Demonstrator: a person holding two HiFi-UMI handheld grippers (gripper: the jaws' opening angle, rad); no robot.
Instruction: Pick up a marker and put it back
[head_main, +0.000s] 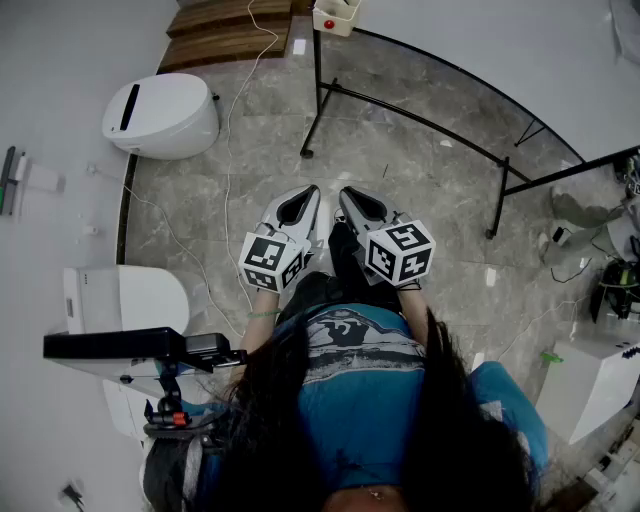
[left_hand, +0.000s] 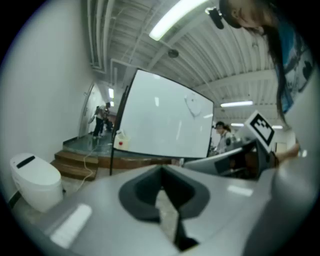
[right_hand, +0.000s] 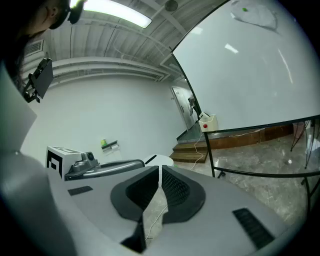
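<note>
Over floor (head_main: 400, 170), facing whiteboard (left_hand: 165, 120): I hold left gripper (left_hand: 161, 172), right gripper (right_hand: 160, 170) both clenched, empty (no marker visible); pickup not begun.

1. Light grey shells with black inner pads on the left claw (head_main: 308, 192) and the right claw (head_main: 347, 194).
2. White faces with black square patterns on the cubes (head_main: 272, 262).
3. Grey marbling with paler veins across the floor (head_main: 400, 160).
4. White face, black frame on the whiteboard (left_hand: 165, 120).
5. Brown wood on the steps (head_main: 225, 30).
6. Blue with a grey-and-black print on the shirt (head_main: 370, 390).
7. Cream with a red button on the box (head_main: 335, 15).
</note>
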